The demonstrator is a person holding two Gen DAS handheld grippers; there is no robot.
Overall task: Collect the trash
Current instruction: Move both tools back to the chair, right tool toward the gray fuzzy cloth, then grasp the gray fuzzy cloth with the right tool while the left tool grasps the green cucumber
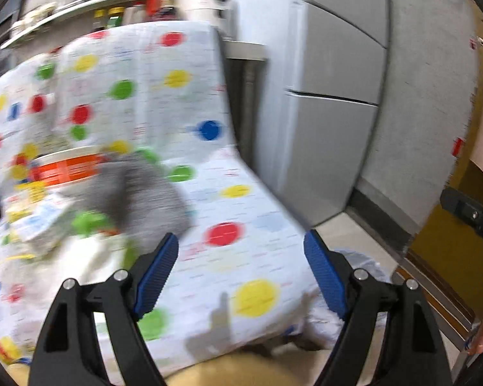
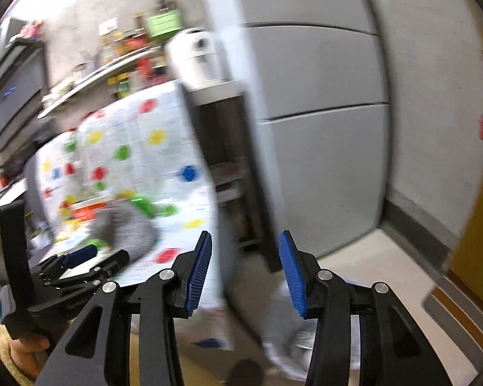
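**Both grippers empty over the spotted bag**

L gripper [image 1: 241, 251]: jaws spread wide, nothing btwn the blue pads. R gripper [image 2: 245, 254]: jaws parted, also empty. Below/ahead stands a white bag w/ coloured dots [image 1: 183, 103], mouth open; inside it trash: orange-labelled tub [image 1: 71, 167], grey cloth-like lump [image 1: 138, 193], blurred packets. Grey fridge [image 1: 335, 96] just beside bag.

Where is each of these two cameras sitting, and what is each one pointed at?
Left wrist view: sits on the left tongs, open and empty, looking down at a polka-dot chair strewn with trash.
Right wrist view: sits on the right tongs, open and empty, facing the fridge; the left tongs and the hand holding them show at lower left.
Shared: chair, fridge, shelf, white appliance.
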